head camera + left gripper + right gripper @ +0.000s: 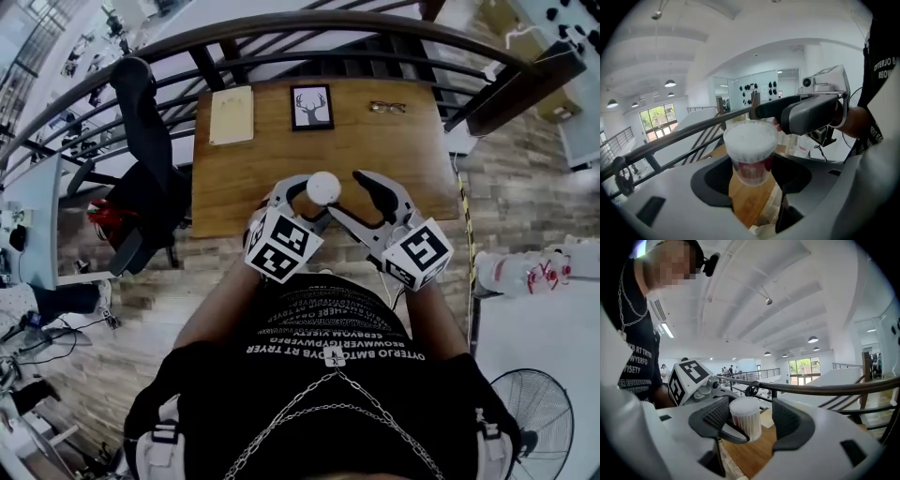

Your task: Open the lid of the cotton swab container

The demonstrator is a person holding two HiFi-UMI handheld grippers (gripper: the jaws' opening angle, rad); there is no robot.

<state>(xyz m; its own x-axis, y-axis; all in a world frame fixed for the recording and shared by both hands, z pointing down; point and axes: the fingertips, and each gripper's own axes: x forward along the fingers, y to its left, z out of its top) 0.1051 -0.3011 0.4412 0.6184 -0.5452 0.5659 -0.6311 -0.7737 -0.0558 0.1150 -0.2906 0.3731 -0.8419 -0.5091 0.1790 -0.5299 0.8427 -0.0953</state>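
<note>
— Any writing you can read?
— Only the white print on my black shirt point(882, 68), right of the cotton swab container point(750, 150): "OTTERJO", then "REOW", both cut off. The container's red label point(751, 169) is too blurred to read.

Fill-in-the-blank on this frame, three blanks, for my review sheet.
The left gripper is shut on the ____.
The jaws of the right gripper stand ____, not closed.
The framed picture on the wooden table shows a ____.
Missing: cotton swab container; open; deer.
</note>
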